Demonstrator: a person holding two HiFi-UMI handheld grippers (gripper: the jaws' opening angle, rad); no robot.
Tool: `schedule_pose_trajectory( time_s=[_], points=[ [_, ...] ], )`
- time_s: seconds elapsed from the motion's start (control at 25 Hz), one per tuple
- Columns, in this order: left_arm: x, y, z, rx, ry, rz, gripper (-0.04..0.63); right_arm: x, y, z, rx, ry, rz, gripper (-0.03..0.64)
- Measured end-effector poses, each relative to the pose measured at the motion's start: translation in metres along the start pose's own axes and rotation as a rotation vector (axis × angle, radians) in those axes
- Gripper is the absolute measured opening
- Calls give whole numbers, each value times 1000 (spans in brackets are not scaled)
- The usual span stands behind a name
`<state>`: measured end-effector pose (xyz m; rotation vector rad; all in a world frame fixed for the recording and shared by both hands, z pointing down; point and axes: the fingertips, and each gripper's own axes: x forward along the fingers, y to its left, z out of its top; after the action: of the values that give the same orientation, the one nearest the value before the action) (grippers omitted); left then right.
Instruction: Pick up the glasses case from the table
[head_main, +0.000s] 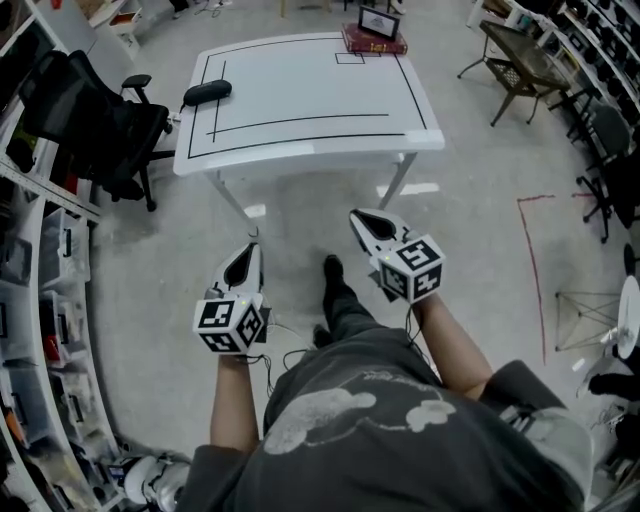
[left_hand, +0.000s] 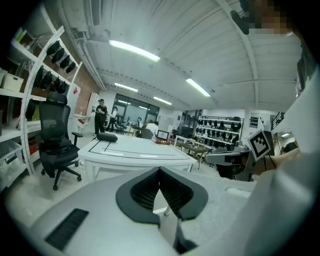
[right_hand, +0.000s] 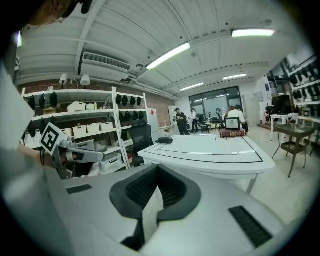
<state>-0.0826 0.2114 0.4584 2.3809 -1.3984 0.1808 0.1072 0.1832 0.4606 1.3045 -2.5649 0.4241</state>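
Observation:
The black glasses case (head_main: 207, 92) lies near the left edge of the white table (head_main: 300, 140), inside its black lines; it also shows as a small dark case (left_hand: 107, 137) in the left gripper view and as a case (right_hand: 164, 140) in the right gripper view. Both grippers hang in the air well short of the table, over the floor. My left gripper (head_main: 252, 246) is shut with nothing between its pads, and in its own view its tips (left_hand: 159, 172) meet. My right gripper (head_main: 357, 214) is also shut and empty, its tips (right_hand: 157, 170) together.
A stack of books with a small picture frame (head_main: 375, 38) sits at the table's far edge. A black office chair (head_main: 100, 130) stands left of the table beside shelving (head_main: 30, 300). A dark side table (head_main: 520, 60) stands at the far right. Red tape (head_main: 535, 270) marks the floor.

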Motion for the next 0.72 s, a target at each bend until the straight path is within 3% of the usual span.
schedule_pose_trajectory(
  time_s=[0.32,0.72],
  points=[
    [35,30,21,22,-5,32,2,37,-37,24,61,-31,-13,0],
    [138,88,55,11,43,91,2,142,-123,50,77,7,38,0]
  ],
)
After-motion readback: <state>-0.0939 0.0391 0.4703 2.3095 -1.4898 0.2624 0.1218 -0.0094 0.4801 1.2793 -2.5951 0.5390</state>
